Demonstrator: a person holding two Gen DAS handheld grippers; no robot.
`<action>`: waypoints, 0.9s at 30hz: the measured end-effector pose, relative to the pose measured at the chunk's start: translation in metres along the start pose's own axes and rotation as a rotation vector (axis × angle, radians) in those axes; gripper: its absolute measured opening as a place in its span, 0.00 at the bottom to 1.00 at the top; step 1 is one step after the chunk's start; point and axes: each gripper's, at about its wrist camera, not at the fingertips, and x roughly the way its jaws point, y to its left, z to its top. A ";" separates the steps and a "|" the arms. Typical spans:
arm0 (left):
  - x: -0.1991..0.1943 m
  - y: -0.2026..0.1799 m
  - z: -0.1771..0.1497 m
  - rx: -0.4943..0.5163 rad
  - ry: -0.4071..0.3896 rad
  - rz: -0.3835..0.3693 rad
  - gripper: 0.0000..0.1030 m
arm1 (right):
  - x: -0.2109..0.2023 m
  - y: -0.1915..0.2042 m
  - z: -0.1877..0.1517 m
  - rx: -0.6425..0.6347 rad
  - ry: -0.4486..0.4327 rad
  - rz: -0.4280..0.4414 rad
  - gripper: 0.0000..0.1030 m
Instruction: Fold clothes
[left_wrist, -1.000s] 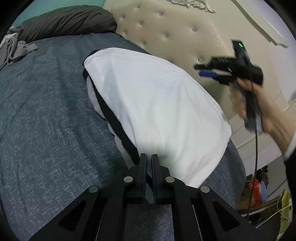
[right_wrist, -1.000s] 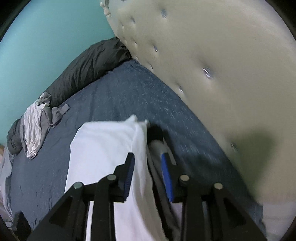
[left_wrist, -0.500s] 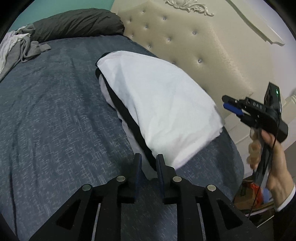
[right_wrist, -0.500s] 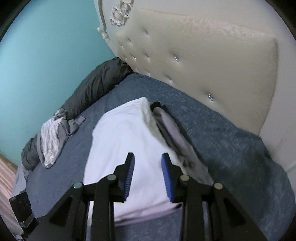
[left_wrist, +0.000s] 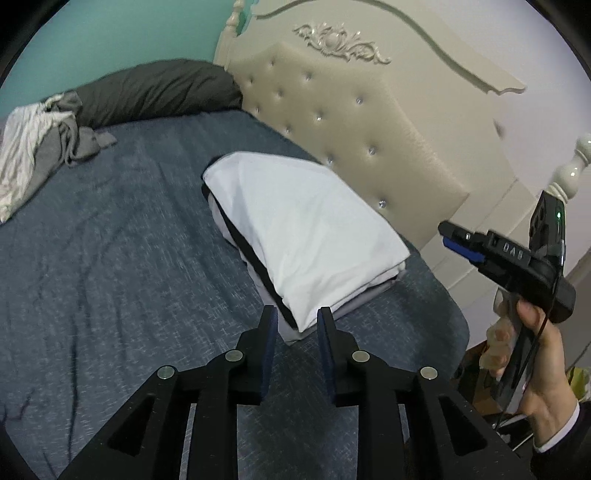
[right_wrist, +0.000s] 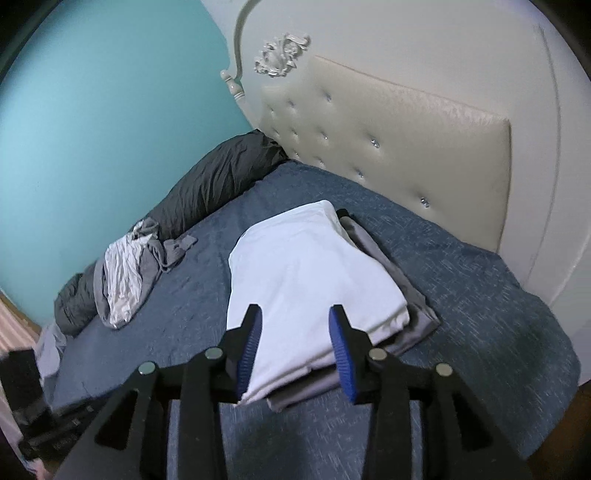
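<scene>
Beside the headboard (left_wrist: 354, 122), the folded white garment (left_wrist: 306, 236) lies stacked squarely; I hold left gripper (left_wrist: 294, 334) and right gripper (right_wrist: 294, 339) spread, empty, clear of it.

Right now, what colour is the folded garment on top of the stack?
White; right wrist view.

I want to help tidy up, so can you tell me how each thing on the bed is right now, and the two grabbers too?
White garment: folded, lying on top of the stack.
Grey garment: folded, under the white one.
Heap of clothes: crumpled, not folded.
Dark duvet: bunched along the wall.
Bed cover: spread out, slightly wrinkled.
Left gripper: open, holding nothing.
Right gripper: open, holding nothing.
</scene>
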 end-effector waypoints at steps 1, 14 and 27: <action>-0.006 -0.002 0.000 0.004 -0.006 0.003 0.25 | -0.005 0.004 -0.003 -0.003 -0.003 -0.003 0.40; -0.080 -0.020 -0.007 0.046 -0.074 0.013 0.31 | -0.078 0.057 -0.030 -0.085 -0.050 -0.043 0.51; -0.138 -0.028 -0.021 0.070 -0.127 0.000 0.40 | -0.135 0.106 -0.060 -0.129 -0.076 -0.038 0.62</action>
